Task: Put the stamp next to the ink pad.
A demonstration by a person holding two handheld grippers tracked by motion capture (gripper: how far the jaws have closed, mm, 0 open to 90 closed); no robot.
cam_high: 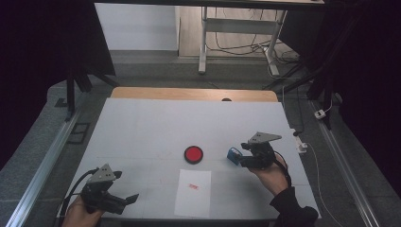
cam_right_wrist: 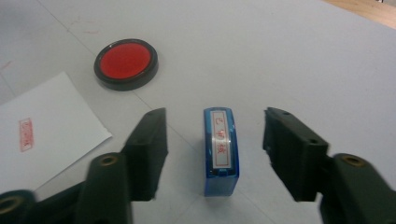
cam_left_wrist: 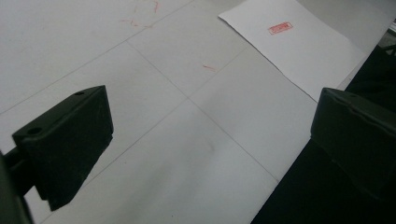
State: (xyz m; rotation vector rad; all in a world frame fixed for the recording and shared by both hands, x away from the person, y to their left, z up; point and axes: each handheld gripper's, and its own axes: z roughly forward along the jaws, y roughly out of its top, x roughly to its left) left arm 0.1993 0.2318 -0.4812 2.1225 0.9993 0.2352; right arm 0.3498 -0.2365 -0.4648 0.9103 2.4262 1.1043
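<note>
Blue rectangular plastic stamp (cam_right_wrist: 220, 149) stood between spread right tongs (cam_right_wrist: 212, 154), untouched
Stamp may be tipped if clipped on withdrawal; left tongs (cam_left_wrist: 205, 140) spread, empty, over white tabletop (cam_left_wrist: 187, 154)

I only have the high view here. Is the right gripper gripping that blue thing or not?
Observer: No. In the right gripper view the right gripper is open; the blue stamp lies between its fingers with gaps on both sides.
Operator: What's on top of the stamp?
Observer: A white label with red characters, facing up.
Operator: And the left gripper?
Observer: The left gripper is open over bare table, nothing between its fingers.
</note>
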